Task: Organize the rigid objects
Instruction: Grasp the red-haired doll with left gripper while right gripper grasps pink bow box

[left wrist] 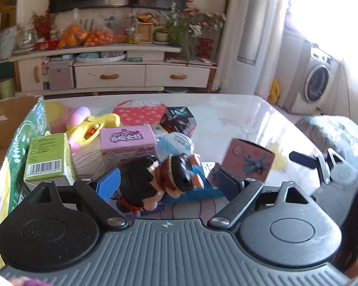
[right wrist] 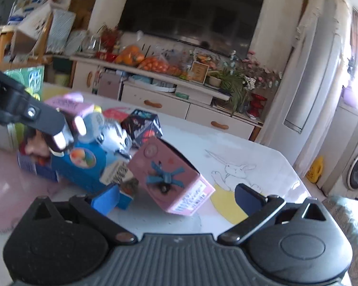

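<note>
Right tool (right wrist: 175, 195) beside pink box (right wrist: 171, 178)

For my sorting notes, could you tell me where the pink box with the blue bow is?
The pink box with the blue bow sits tilted between the open right gripper's fingers, just right of the blue toy box.

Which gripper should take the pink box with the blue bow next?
Right. The right gripper is open, with the tilted pink box directly between its fingers. The left gripper is open around the doll toy, with the box off to its right.
</note>
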Available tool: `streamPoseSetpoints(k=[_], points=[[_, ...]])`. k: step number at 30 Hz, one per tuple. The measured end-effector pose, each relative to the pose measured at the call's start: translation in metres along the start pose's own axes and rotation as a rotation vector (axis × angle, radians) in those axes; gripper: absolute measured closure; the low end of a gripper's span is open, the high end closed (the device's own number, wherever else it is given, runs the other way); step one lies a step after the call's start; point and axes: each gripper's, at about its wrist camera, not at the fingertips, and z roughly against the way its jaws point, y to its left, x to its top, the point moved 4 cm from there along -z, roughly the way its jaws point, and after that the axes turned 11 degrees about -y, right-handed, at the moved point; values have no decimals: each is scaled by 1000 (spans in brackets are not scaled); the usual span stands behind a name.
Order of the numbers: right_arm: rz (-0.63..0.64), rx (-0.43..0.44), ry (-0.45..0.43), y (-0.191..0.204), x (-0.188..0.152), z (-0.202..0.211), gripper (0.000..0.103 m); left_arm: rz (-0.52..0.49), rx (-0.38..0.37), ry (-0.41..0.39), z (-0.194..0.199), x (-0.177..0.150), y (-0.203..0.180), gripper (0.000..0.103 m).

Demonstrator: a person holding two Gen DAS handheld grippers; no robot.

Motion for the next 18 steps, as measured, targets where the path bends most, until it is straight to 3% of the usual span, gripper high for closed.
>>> streamPoseSetpoints(k=[5, 10, 18], points=[[-26, 16, 30, -17, -9, -6, 2, -104, 3, 13, -1, -14, -11, 0], [26, 21, 42, -19, -15, -12, 3, -233, 57, -1, -11, -27, -19, 0], [91, 34, 20, -19, -15, -24, 7, -339, 122, -49, -28, -28, -22, 0]])
